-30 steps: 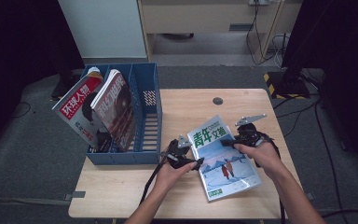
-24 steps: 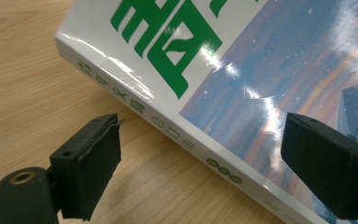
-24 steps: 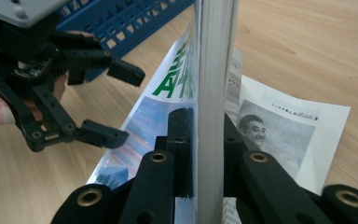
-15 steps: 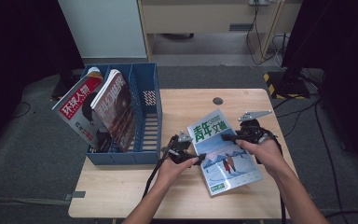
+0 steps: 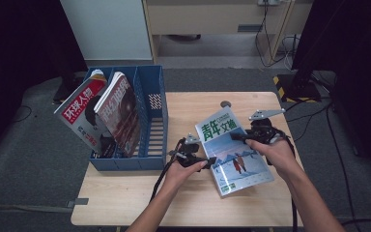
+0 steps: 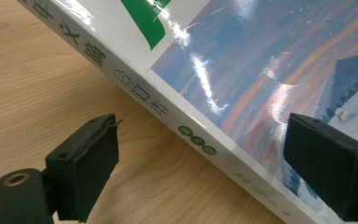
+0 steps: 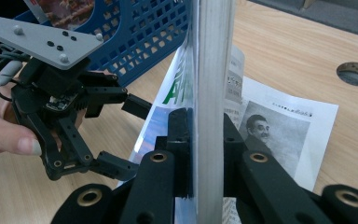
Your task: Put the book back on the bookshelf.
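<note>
Since a second ago, both grippers have shifted a little toward the table's far side, and the magazine (image 5: pixel 232 152) has turned slightly with them, its right edge now raised off the wood.

Nearest the person, the left gripper (image 5: pixel 207 161) sits at the magazine's spine edge, its jaws spread wide apart. In the left gripper view the left gripper (image 6: pixel 205 172) has one jaw over bare wooden table (image 6: pixel 37 93) and the other over the glossy blue cover of the magazine (image 6: pixel 242 79), with the white spine and its green lettering running between them; neither jaw touches the spine.

Just beyond, the right gripper (image 5: pixel 239 137) is clamped on the magazine's right edge. In the right gripper view its jaws press together on a thick sheaf of pages of the magazine (image 7: pixel 212 70), held edge-on and upright, while a loose printed page with a portrait lies flat on the table beneath. The left gripper (image 7: pixel 126 135) shows there too, open, with the person's hand behind it.

Farther off, at the table's left edge, stands a blue file rack (image 5: pixel 152 121) holding two other magazines (image 5: pixel 101 111), both leaning left.
</note>
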`<state>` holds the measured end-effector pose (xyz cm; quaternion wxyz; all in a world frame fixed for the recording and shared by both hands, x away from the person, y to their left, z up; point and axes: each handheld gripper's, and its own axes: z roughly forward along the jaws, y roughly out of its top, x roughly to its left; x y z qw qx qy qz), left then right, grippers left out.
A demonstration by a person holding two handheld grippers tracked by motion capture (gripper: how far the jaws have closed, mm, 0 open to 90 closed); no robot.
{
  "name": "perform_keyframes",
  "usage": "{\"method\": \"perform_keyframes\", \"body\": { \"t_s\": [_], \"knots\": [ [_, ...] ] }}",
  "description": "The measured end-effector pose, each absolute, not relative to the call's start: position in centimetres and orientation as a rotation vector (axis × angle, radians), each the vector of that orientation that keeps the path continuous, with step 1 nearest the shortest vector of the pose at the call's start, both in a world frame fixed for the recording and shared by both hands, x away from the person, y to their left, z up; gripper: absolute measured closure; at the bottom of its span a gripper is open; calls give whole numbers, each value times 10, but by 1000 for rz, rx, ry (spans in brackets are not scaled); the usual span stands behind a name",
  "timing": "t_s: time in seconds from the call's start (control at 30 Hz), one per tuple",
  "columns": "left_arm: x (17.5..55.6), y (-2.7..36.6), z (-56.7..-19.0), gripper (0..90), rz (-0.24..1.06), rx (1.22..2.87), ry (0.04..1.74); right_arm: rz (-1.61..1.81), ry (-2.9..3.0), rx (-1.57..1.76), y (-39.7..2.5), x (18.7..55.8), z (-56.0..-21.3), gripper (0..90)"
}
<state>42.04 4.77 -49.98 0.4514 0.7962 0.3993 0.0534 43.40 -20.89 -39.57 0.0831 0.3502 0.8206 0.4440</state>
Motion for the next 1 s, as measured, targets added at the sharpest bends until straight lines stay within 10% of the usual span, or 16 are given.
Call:
{"method": "perform_keyframes", "body": {
  "t_s": [1.0],
  "knots": [
    [434,41,-500,90,-3,1887,926,1354,2409,989,-196,432,-369,804]
  ]
}}
